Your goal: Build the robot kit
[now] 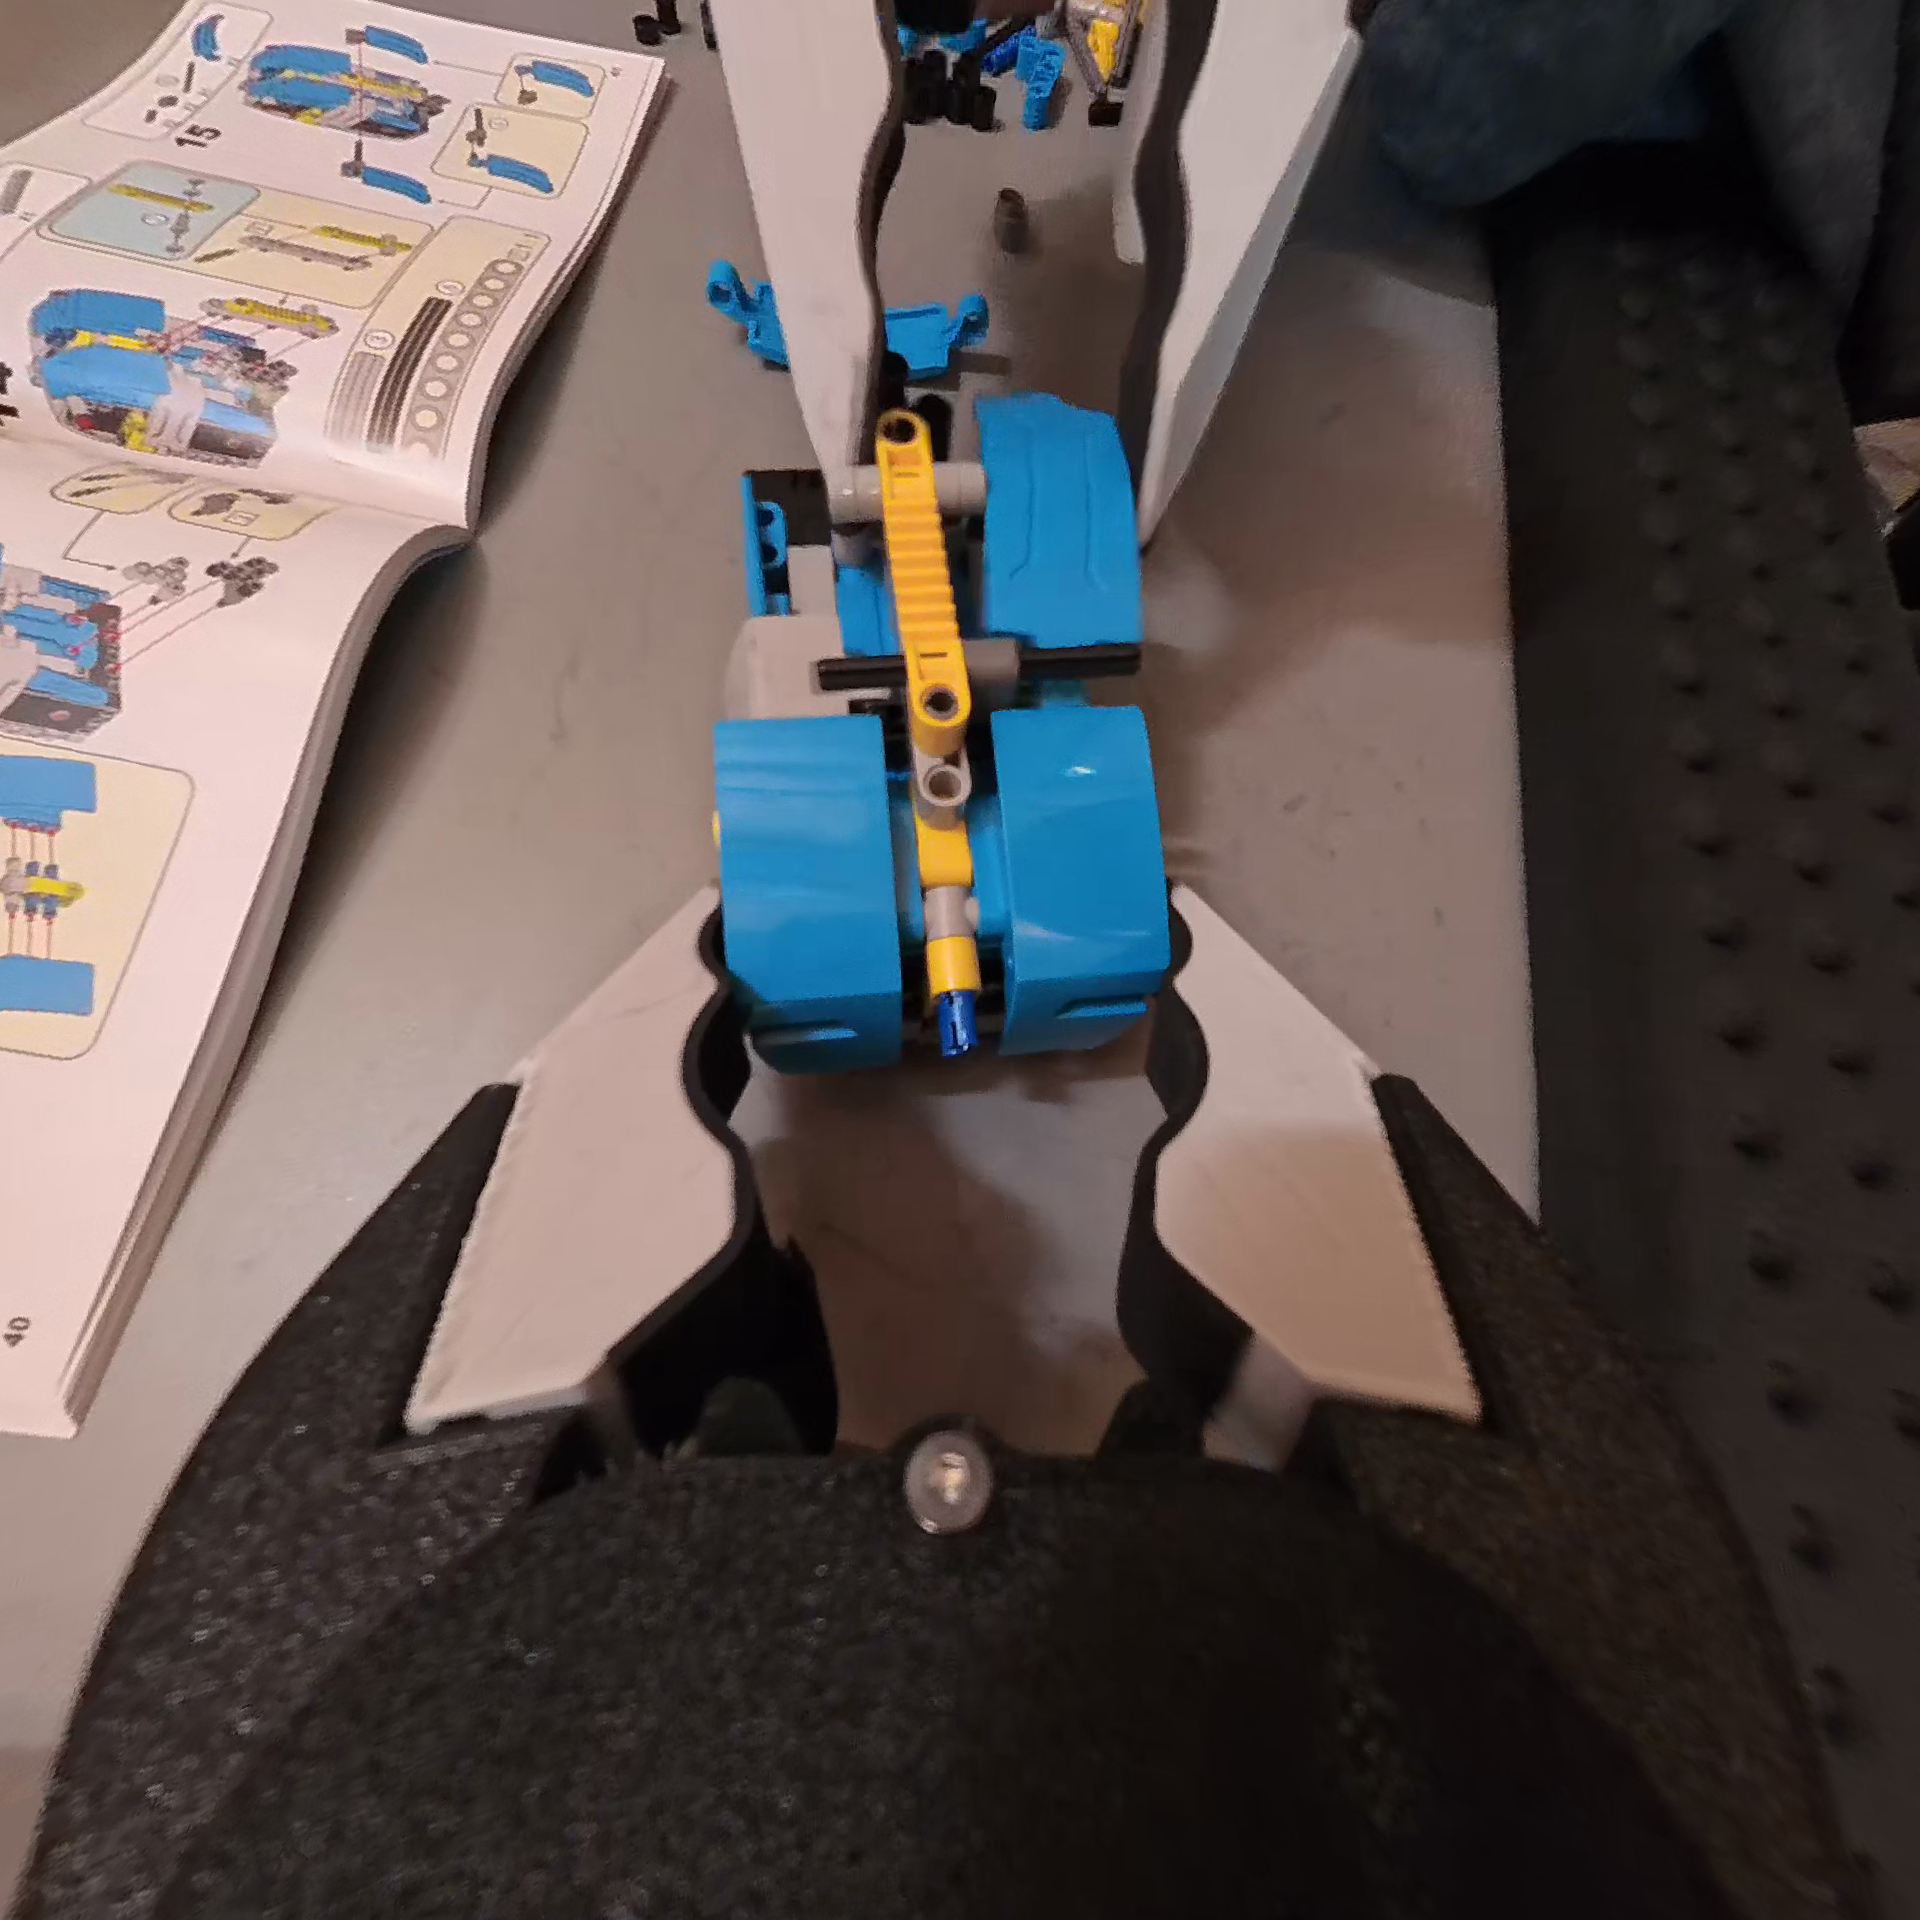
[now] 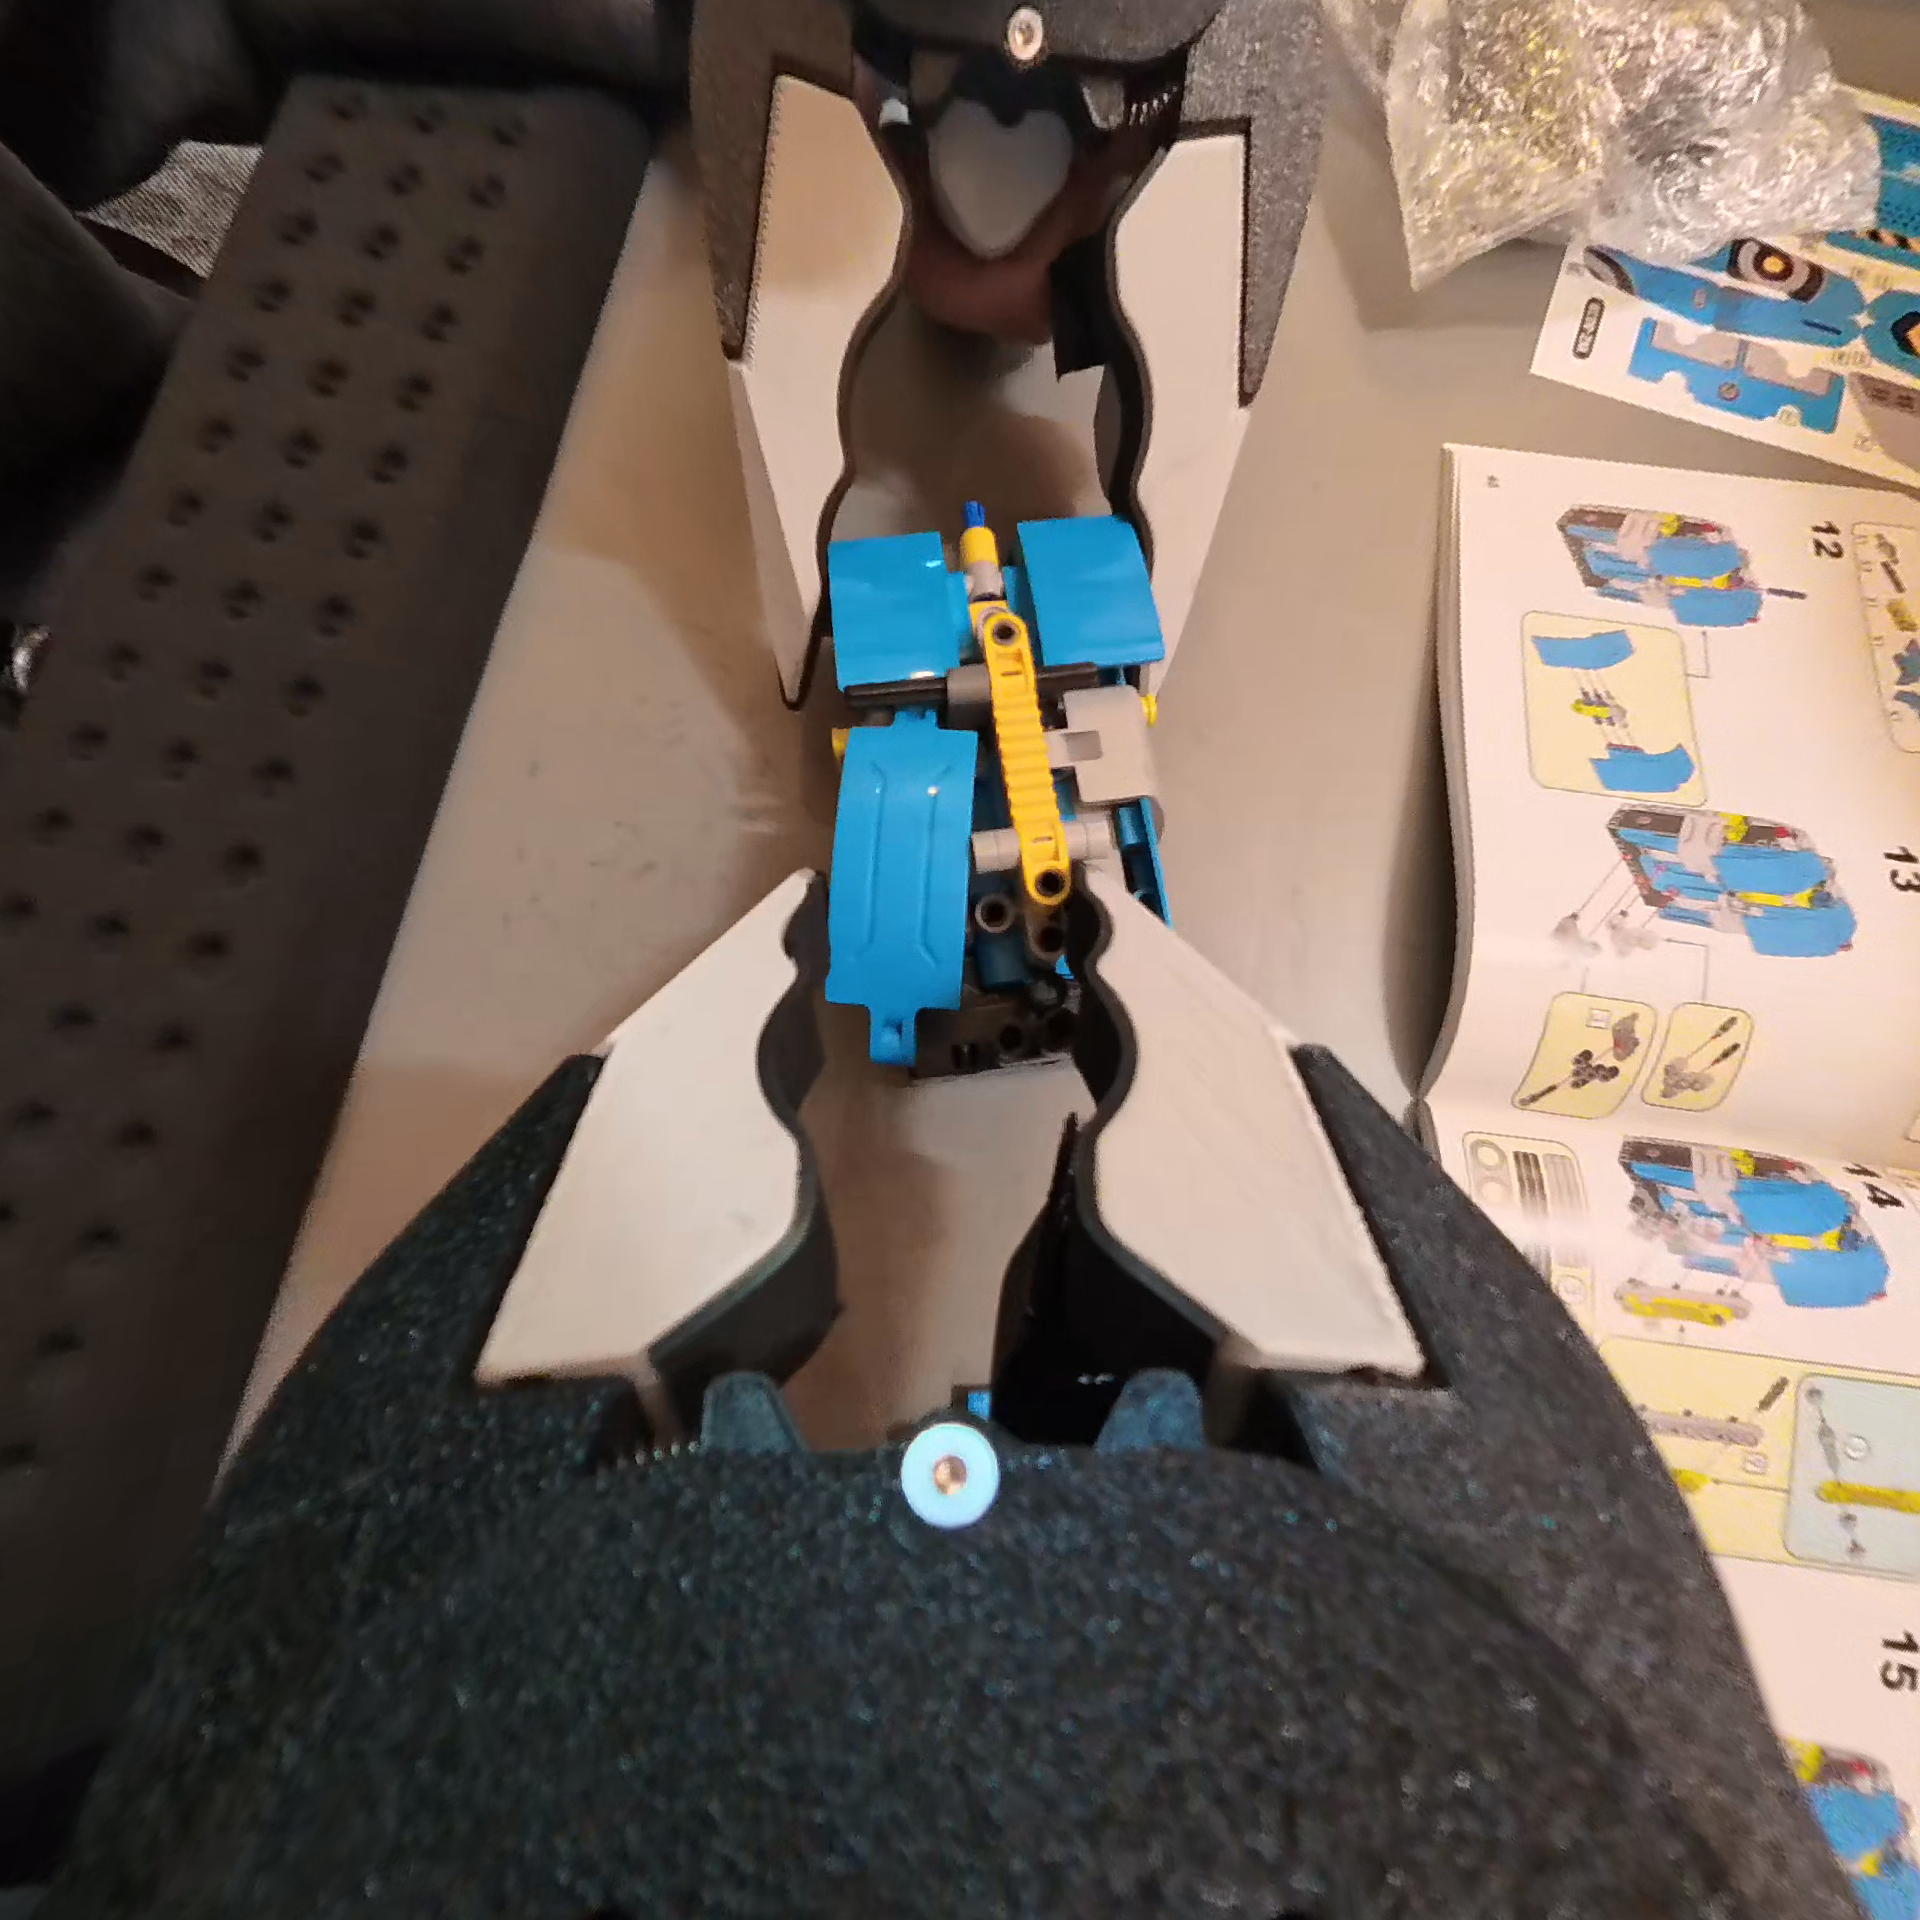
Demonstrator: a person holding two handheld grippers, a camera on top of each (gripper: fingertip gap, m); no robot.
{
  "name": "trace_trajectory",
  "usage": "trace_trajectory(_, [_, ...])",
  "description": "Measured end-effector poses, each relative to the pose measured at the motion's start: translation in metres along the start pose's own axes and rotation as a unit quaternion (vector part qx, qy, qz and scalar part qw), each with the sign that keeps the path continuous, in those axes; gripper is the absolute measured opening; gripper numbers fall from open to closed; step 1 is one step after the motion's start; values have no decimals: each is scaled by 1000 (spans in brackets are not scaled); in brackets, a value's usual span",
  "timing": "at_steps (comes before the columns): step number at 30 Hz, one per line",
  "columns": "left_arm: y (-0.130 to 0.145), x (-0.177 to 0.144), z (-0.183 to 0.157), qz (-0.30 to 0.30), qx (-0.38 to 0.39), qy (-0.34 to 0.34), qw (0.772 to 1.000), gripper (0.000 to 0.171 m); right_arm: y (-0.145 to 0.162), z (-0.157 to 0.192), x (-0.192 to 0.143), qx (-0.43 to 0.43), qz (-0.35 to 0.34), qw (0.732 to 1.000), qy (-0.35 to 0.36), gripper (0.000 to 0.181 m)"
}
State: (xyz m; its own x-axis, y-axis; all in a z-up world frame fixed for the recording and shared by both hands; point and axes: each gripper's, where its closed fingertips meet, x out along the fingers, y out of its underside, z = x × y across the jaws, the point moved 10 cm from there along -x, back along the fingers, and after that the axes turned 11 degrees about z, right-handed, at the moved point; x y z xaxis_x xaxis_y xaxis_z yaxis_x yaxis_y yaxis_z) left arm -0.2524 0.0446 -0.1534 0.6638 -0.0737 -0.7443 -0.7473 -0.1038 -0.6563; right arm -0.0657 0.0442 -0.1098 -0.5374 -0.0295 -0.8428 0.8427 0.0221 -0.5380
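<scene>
A blue brick-built vehicle model (image 1: 810, 862) stands on the grey table (image 1: 582, 727), with a yellow toothed beam (image 1: 914, 561) along its top over grey connectors and a black axle. My left gripper (image 1: 945, 935) is shut on the model's near end, its fingers pressing the two blue fenders. The right gripper (image 1: 992, 488) comes from the far side and flanks the other end. In the right wrist view my right gripper (image 2: 961, 894) is shut on the model (image 2: 904, 852) at its black and blue frame end. The left gripper (image 2: 982, 623) holds the far end.
An open instruction booklet (image 1: 260, 416) lies left of the model and also shows in the right wrist view (image 2: 1662, 935). Loose blue pieces (image 1: 935, 327) and a pile of parts (image 1: 997, 73) lie beyond. A plastic bag (image 2: 1610, 114) and sticker sheet (image 2: 1745, 332) lie nearby. A dark perforated panel (image 1: 1714, 935) borders the table. Left tips to right tips: about 6 centimeters.
</scene>
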Motion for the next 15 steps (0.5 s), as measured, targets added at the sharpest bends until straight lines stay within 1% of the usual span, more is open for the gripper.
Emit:
trace_trajectory(1, [0,0,0,0,1,0,1000,78,1,0,0,-2,-3,1000,-6,42])
trace_trajectory(5, [0,0,0,-1,2,-2,1000,78,2,0,-1,27,-18,999,-12,43])
trace_trajectory(7, [0,0,0,0,1,-7,1000,78,1,2,0,31,-20,999,4,44])
trace_trajectory(11, [0,1,0,0,1,-9,1000,78,-1,7,-1,27,-11,1000,6,56])
trace_trajectory(15, [0,1,0,0,1,-8,1000,78,-1,6,-6,22,-18,999,28,54])
